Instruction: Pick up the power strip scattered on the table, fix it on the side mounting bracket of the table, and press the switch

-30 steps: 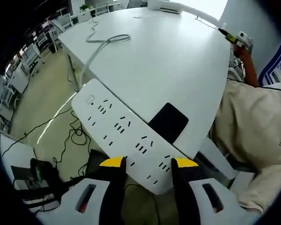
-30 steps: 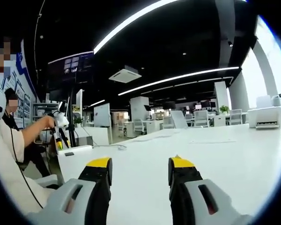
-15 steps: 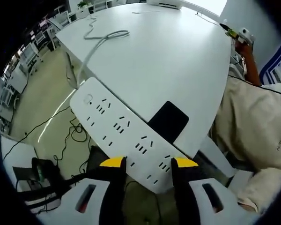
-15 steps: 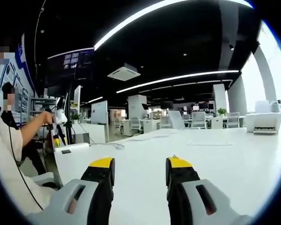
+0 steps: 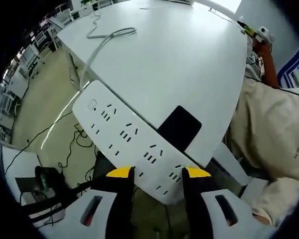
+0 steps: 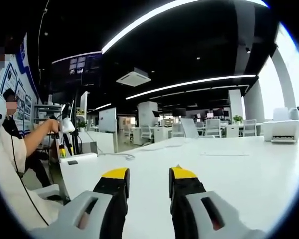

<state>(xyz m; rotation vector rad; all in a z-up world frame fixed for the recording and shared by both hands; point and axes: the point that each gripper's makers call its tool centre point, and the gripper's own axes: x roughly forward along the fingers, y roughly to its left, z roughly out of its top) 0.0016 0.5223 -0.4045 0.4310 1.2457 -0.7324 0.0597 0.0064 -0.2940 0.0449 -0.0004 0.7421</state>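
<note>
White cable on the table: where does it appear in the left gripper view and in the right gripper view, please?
Left gripper view: the white cable lies at upper left on the white table, beyond the power strip.
Right gripper view: it is a thin loop left of centre, near the table's far edge.
Shared landmark: the white device that a person holds at the table's edge.

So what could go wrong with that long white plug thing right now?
The left tongs grip the power strip only at one end, so its long free end could tip or slip out over the floor. Its white cord runs back across the table and might tug it. The black bracket sits right at the table edge, so lining the strip up may take care.
</note>
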